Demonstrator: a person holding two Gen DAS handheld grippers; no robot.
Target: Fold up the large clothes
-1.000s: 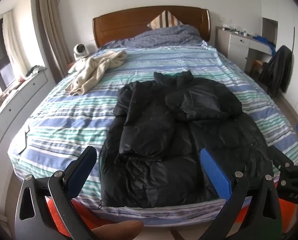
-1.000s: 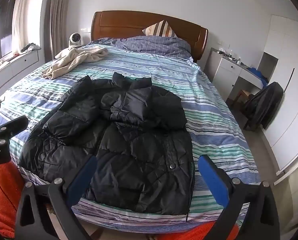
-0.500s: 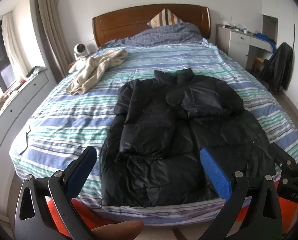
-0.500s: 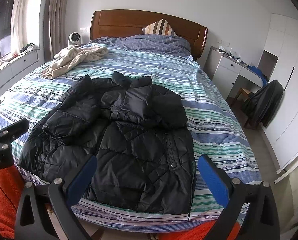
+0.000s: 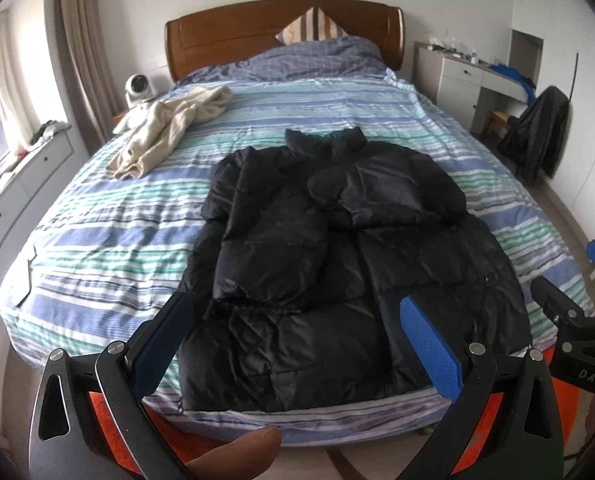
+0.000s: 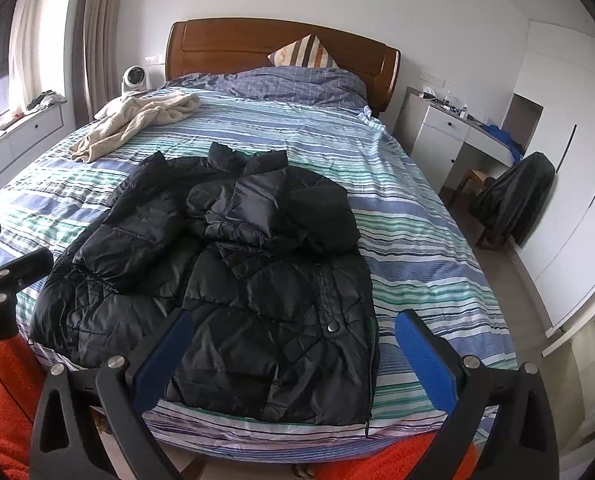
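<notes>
A black puffer jacket (image 5: 337, 264) (image 6: 225, 280) lies flat on the striped bed (image 5: 117, 240) (image 6: 417, 248), collar toward the headboard, both sleeves folded in over its chest. Its hem reaches the foot edge of the bed. My left gripper (image 5: 297, 340) hangs open above the hem, a little back from the bed's foot, nothing between its blue pads. My right gripper (image 6: 293, 356) is open too, over the jacket's right hem corner. Each gripper shows at the edge of the other's view.
A beige garment (image 5: 165, 136) (image 6: 137, 120) lies crumpled at the bed's far left. A folded duvet and striped pillow (image 6: 301, 52) sit by the wooden headboard. A white desk (image 6: 449, 128) and a chair draped with dark clothing (image 6: 517, 196) stand right of the bed. Orange fabric (image 6: 5, 392) lies below.
Both views have risen and tilted slightly down; the jacket sits a little lower in frame. The jacket has not moved and both grippers stay open.
</notes>
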